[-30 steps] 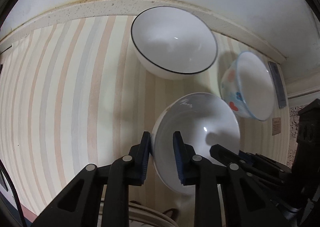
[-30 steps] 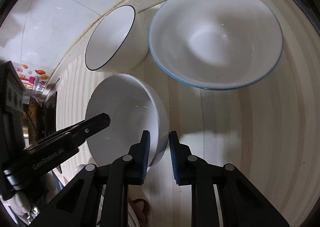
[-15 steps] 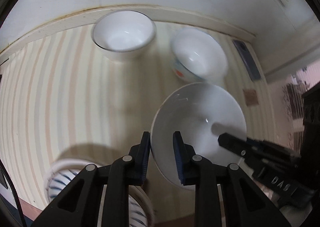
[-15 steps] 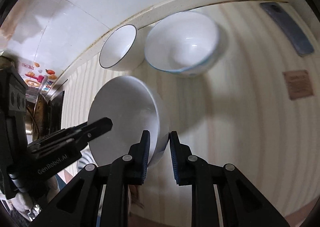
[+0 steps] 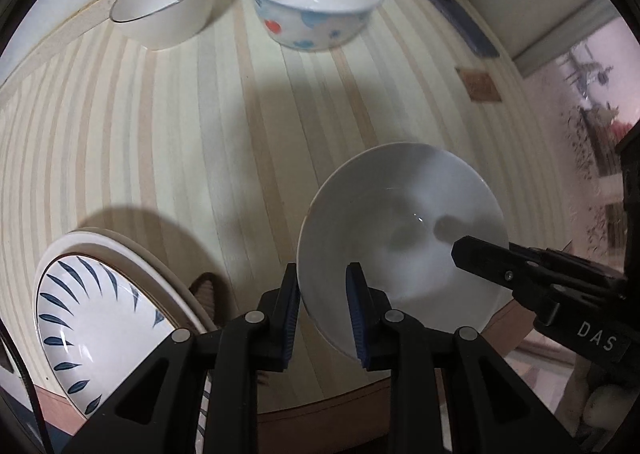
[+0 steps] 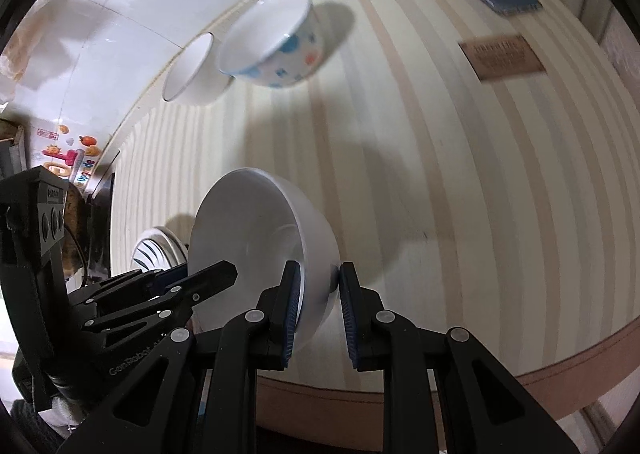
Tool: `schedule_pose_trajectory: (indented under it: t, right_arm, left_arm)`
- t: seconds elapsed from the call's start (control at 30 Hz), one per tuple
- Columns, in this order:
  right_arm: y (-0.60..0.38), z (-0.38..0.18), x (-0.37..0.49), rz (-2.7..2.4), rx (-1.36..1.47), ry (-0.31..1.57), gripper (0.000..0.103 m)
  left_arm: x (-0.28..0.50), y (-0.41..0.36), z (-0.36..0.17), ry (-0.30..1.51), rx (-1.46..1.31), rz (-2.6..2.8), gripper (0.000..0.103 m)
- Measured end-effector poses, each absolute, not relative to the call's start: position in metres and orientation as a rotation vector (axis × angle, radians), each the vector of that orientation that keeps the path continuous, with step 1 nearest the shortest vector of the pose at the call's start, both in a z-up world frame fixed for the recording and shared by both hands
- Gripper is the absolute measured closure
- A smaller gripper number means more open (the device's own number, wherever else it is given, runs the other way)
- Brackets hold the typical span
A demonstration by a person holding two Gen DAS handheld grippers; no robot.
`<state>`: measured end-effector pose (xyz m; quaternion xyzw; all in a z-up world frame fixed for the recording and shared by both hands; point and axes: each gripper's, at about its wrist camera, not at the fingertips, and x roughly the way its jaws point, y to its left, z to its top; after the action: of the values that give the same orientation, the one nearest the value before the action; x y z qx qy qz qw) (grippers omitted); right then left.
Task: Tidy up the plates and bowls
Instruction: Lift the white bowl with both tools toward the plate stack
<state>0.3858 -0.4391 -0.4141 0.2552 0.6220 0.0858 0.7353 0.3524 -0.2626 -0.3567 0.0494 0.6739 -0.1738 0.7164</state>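
Both grippers hold one plain white bowl [image 5: 400, 230] above the striped table near its front edge. My left gripper [image 5: 323, 286] is shut on its left rim, my right gripper [image 6: 318, 288] on the opposite rim; the bowl also shows in the right wrist view [image 6: 260, 238]. A white bowl with a dark rim [image 5: 168, 5] and a bowl with blue and red spots [image 5: 316, 1] stand at the back by the wall. A stack of plates, the top one with blue leaf marks [image 5: 92, 326], lies at the front left.
A blue phone [image 5: 460, 19] and a small brown card [image 5: 478, 83] lie at the back right of the striped table [image 5: 180, 133]. The table's curved front edge [image 6: 560, 350] is just below the held bowl. A white tiled wall runs behind the bowls.
Both grippers have pulled back and lifted the white bowl away from the two bowls at the wall, towards the front edge. The plate stack has come into view.
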Motion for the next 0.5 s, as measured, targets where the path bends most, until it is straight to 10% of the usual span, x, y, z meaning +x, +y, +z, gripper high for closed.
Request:
schedule_pose_trajectory:
  t: [0.5]
  right_arm:
    - [-0.438,-0.436,0.383,0.211,0.541,1.415,0.081]
  left_arm:
    - [0.348,-0.287,-0.371,1.499,0.174,-0.366,0.082]
